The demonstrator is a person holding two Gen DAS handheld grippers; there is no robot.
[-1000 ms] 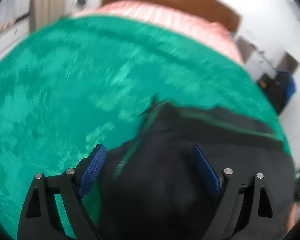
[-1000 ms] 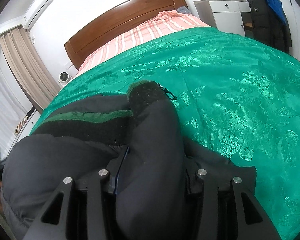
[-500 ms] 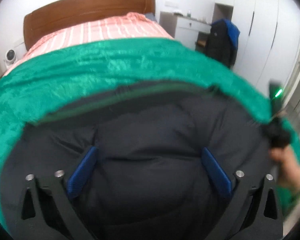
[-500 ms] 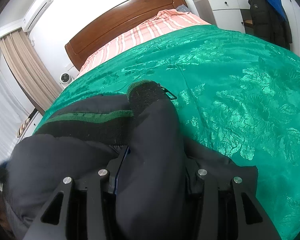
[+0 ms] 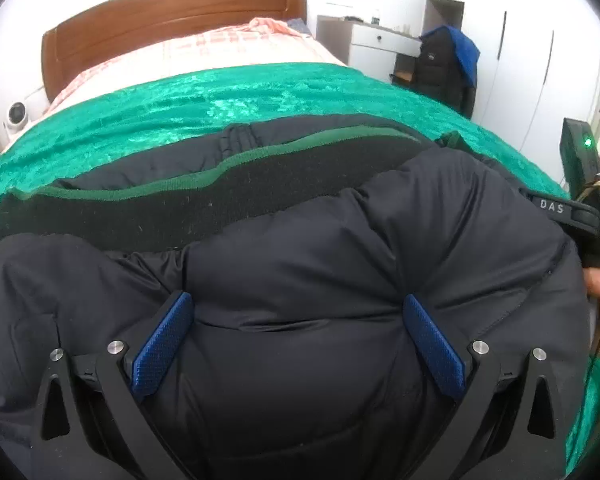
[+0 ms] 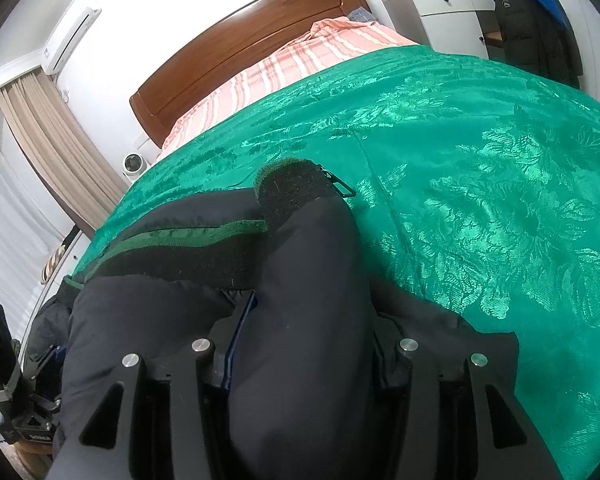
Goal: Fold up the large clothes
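Note:
A dark navy puffer jacket (image 5: 340,264) with a black knit hem edged in green (image 5: 204,196) lies on the green bedspread (image 5: 204,104). My left gripper (image 5: 298,332) is open, its blue pads (image 5: 162,344) spread wide and pressed on the jacket's padded body. My right gripper (image 6: 304,344) is shut on a thick fold of the jacket sleeve (image 6: 312,280), whose black knit cuff (image 6: 292,188) points toward the headboard. The right gripper's body also shows at the right edge of the left wrist view (image 5: 580,184).
The wooden headboard (image 6: 252,44) and pink striped sheet (image 6: 300,60) are at the far end of the bed. A white cabinet (image 6: 448,12) and a hanging dark coat (image 6: 536,20) stand to the right. Curtains (image 6: 48,152) and a small white fan (image 6: 132,164) are on the left.
My left gripper has swung from the jacket's edge to over its padded middle and now faces the headboard. The right gripper has kept its hold and barely moved.

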